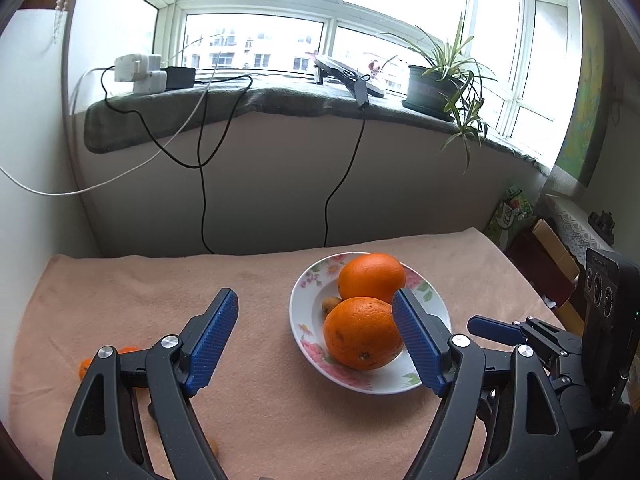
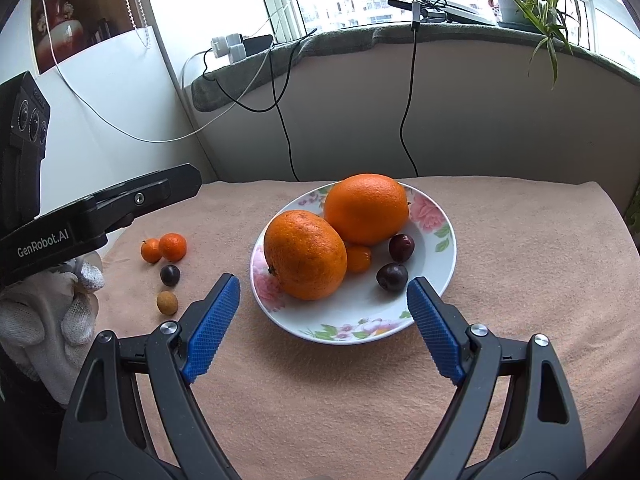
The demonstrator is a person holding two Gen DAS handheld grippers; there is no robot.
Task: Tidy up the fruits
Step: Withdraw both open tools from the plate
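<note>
My left claw point(image 1: 316, 334) stands wide with nothing between its blue pads, and my right claw point(image 2: 324, 312) is just as wide and just as empty; both hang above the counter point(image 2: 520, 280), which is draped in a peach cloth. On the cloth sits a white plate with pink flowers point(image 2: 444, 240), and the fruit is gathered mostly there: a big orange at the near left point(image 2: 305, 254), a second big orange behind it toward the far side point(image 2: 366, 208), a small orange fruit tucked between them point(image 2: 359, 258), and two dark plums on the right part of the plate point(image 2: 401, 247) point(image 2: 392, 277). From the left wrist view a small brownish fruit point(image 1: 331, 303) shows at the plate's left, touching the near orange. Off the plate, to its left on the cloth, lie two small mandarins touching each other point(image 2: 173, 246) point(image 2: 151, 251), a dark plum just near of them point(image 2: 170, 275), and a small tan fruit nearer still point(image 2: 167, 303). My gloved left hand point(image 2: 52, 320) shows at the left edge of the right wrist view. Beyond the counter, cables hang down from a windowsill point(image 1: 280, 96) that carries a potted plant point(image 1: 436, 84).
</note>
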